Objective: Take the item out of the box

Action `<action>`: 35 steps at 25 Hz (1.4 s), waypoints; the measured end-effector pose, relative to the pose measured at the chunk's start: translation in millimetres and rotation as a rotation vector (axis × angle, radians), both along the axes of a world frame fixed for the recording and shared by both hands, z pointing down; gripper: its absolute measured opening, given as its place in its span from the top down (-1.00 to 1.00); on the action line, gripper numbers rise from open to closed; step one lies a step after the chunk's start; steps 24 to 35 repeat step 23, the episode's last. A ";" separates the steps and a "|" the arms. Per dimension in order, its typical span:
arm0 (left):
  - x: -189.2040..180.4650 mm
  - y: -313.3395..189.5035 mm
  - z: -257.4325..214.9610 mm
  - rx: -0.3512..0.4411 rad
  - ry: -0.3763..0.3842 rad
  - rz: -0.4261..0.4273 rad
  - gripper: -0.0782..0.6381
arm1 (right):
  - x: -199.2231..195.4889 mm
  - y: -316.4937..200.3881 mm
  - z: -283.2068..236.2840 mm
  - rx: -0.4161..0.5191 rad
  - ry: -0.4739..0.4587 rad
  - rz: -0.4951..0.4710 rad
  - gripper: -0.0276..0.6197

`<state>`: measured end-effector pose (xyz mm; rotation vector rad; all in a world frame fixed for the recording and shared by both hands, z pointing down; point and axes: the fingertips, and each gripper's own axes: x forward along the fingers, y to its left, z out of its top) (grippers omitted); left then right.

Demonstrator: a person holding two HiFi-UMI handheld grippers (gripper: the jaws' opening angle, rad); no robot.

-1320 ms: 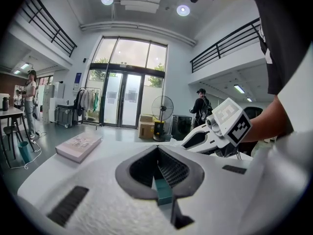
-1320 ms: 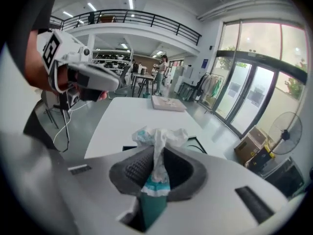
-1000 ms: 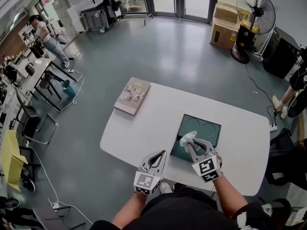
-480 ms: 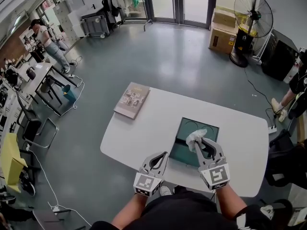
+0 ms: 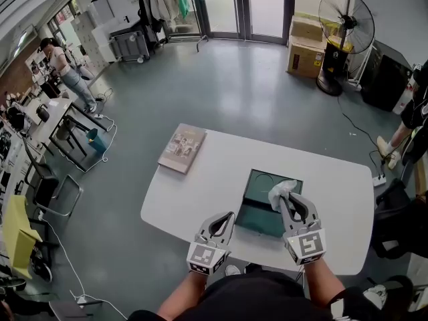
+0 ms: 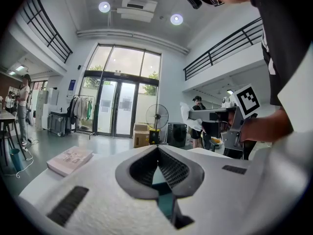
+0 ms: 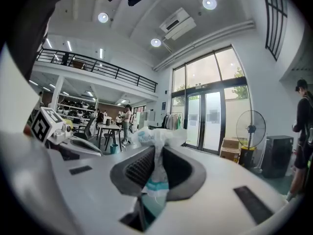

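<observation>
- Overhead, the head view shows a white table (image 5: 200, 192) with an open dark green box (image 5: 255, 218) near its front edge, just ahead of the person.
- The right gripper (image 5: 286, 199) grips a crumpled white plastic packet (image 5: 281, 188). Its jaws are narrow and closing, and the packet is pinched between the pads.
- The right gripper view shows the packet bunched above the fingertips, with a thin strip of it running down between the jaws.
- From the head view the packet sits over the far right part of the box. The left gripper view shows it held up in the air, above the table top.
- The left gripper (image 5: 226, 217) is just left of the box, at the table's front edge. Its jaws are pressed together at the tips with nothing between them.
- A book (image 5: 182, 148) lies flat at the table's far left corner, well apart from the box.
- A standing fan (image 5: 342, 17) is on the floor far behind the table, beside cardboard boxes (image 5: 304, 45).
</observation>
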<state>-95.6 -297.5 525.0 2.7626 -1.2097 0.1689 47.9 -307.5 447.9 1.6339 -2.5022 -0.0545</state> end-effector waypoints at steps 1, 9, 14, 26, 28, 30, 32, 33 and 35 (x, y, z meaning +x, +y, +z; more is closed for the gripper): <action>1.8 0.2 1.3 0.000 0.002 0.006 0.75 | 0.7 0.1 -0.8 0.005 0.001 0.001 0.74; 5.0 -3.6 -1.9 0.007 -0.013 0.010 0.75 | 5.4 -3.1 -1.7 0.010 -0.041 0.017 0.74; 4.2 -8.9 -6.5 0.032 -0.026 0.018 0.75 | 4.8 -7.0 0.4 0.053 -0.058 -0.006 0.74; 0.6 -19.0 -16.2 0.049 -0.013 -0.008 0.75 | -0.4 -7.9 -2.0 0.038 -0.061 -0.015 0.74; 0.6 -19.0 -16.2 0.049 -0.013 -0.008 0.75 | -0.4 -7.9 -2.0 0.038 -0.061 -0.015 0.74; 0.6 -19.0 -16.2 0.049 -0.013 -0.008 0.75 | -0.4 -7.9 -2.0 0.038 -0.061 -0.015 0.74; 0.6 -19.0 -16.2 0.049 -0.013 -0.008 0.75 | -0.4 -7.9 -2.0 0.038 -0.061 -0.015 0.74; 0.6 -19.0 -16.2 0.049 -0.013 -0.008 0.75 | -0.4 -7.9 -2.0 0.038 -0.061 -0.015 0.74; 0.6 -19.0 -16.2 0.049 -0.013 -0.008 0.75 | -0.4 -7.9 -2.0 0.038 -0.061 -0.015 0.74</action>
